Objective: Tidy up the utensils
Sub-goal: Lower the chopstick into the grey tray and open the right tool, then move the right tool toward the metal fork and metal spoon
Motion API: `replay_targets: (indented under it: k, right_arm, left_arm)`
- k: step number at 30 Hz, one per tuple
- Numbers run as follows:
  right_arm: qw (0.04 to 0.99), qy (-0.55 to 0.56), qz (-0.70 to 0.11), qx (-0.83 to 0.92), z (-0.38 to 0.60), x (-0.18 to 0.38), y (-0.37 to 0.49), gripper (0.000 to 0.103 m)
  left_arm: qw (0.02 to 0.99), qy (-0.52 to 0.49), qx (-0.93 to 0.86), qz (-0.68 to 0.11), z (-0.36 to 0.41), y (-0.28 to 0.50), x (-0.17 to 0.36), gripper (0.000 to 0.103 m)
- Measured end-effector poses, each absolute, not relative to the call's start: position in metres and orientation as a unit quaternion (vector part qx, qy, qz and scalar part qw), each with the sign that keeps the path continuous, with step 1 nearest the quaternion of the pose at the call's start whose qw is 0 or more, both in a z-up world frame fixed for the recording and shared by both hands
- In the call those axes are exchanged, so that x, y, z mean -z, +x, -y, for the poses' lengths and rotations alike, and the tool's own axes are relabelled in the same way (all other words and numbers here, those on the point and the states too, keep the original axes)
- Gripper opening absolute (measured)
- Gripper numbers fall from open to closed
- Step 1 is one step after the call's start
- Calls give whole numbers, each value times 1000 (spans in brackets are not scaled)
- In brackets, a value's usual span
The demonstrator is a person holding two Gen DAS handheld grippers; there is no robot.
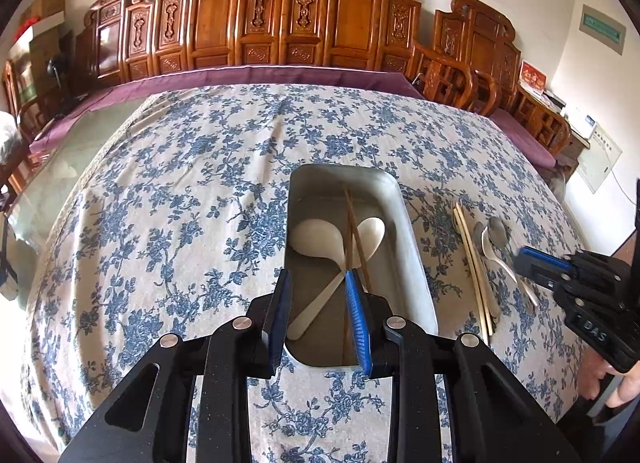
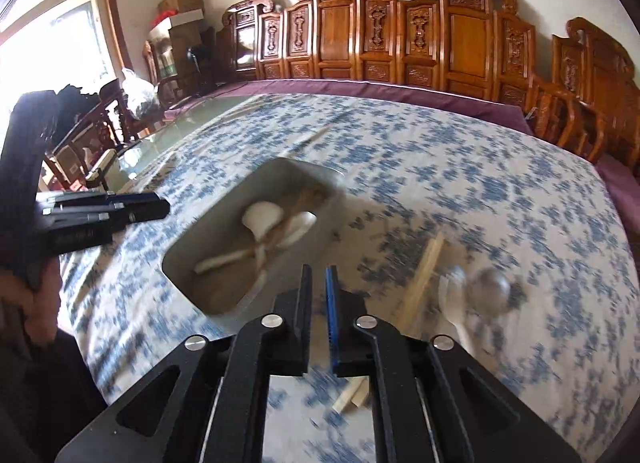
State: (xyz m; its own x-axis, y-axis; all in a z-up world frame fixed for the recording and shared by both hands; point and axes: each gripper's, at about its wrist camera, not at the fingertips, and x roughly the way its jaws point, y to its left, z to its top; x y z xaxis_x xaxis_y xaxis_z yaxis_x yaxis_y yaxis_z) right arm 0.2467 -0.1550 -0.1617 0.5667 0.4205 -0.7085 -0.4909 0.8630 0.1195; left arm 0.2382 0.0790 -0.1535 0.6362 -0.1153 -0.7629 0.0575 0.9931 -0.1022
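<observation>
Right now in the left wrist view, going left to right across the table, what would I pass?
Bare floral tablecloth → metal tray holding white spoons and dark chopsticks → pale chopsticks → metal spoons → right gripper.

We count one metal tray [image 1: 416,263] holding two white spoons [image 1: 316,239] and two brown chopsticks [image 1: 354,223]; beside it, two pale chopsticks [image 1: 474,267] and three more spoons [image 1: 496,233].

Both grippers [image 1: 320,275] [image 2: 319,269] black – blue pad, silver screws, "DAS" mark.
</observation>
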Motion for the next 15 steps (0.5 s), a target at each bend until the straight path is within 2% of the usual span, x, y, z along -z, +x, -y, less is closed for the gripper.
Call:
replay_targets:
  k: [3, 5, 7, 15]
  right_arm:
    - [887, -49, -384, -251, 176, 164, 238, 25]
    - [890, -56, -382, -241, 190, 167, 236, 28]
    - [892, -63, -384, -231, 203, 171, 236, 29]
    - [886, -84, -411, -196, 230, 200, 251, 29]
  left_arm:
    - [904, -35, 53, -423, -74, 238, 154, 26]
    - [903, -30, 56, -424, -69, 237, 155, 27]
    - [905, -21, 57, -421, -63, 236, 155, 51]
    - [907, -8, 83, -412, -30, 230, 152, 58]
